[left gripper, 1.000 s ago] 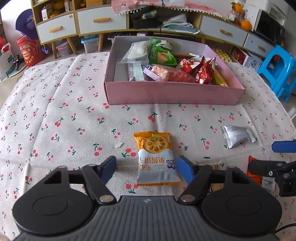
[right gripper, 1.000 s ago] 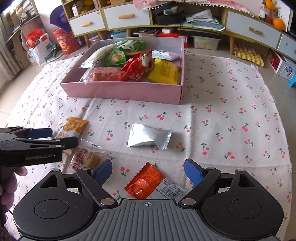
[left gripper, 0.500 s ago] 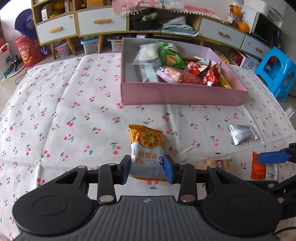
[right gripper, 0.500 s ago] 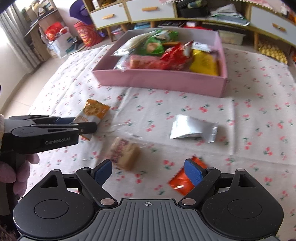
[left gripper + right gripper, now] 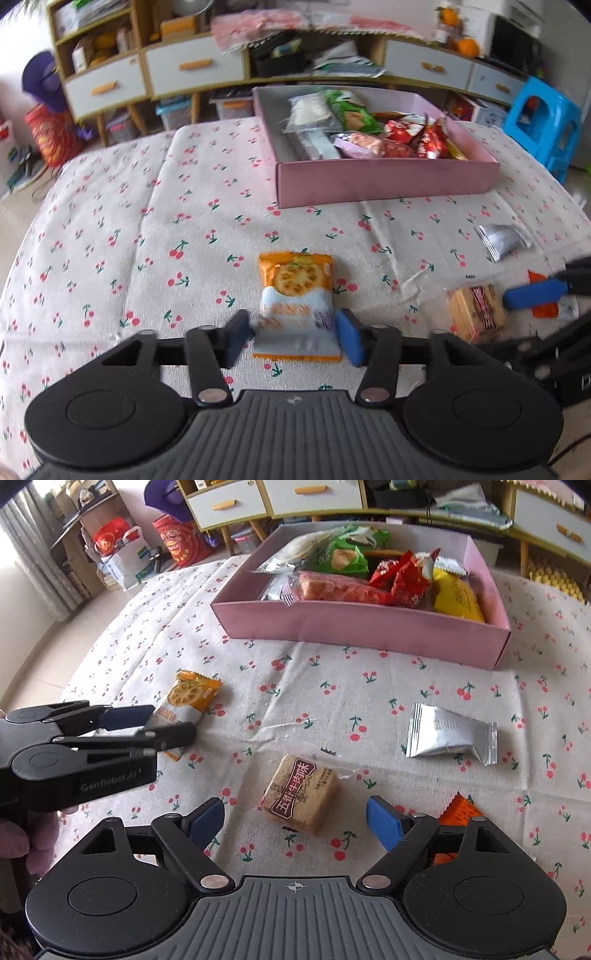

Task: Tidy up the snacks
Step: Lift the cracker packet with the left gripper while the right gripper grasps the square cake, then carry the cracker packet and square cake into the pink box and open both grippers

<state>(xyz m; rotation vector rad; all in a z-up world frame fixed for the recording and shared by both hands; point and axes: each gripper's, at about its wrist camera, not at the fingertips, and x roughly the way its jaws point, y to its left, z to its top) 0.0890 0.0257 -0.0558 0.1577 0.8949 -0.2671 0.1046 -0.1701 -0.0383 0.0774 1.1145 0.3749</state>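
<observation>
An orange-and-white biscuit packet (image 5: 295, 295) printed with a round cracker lies flat on the cherry-print surface (image 5: 184, 229), its lower end between two blue pads. A short way to one side rests a tan square cake in clear wrap (image 5: 301, 794) with a dark red label bearing Chinese characters. Farther out lie a crinkled silver foil pouch (image 5: 448, 734) and an orange packet (image 5: 456, 812), the latter partly hidden. Toward the far edge stands a shallow pink box (image 5: 354, 626), open on top, heaped with snacks: a green packet (image 5: 341, 557), red wrappers (image 5: 404, 576), a yellow bag (image 5: 456, 598), a pinkish clear-wrapped bar (image 5: 340, 589) and pale pouches (image 5: 299, 552).
</observation>
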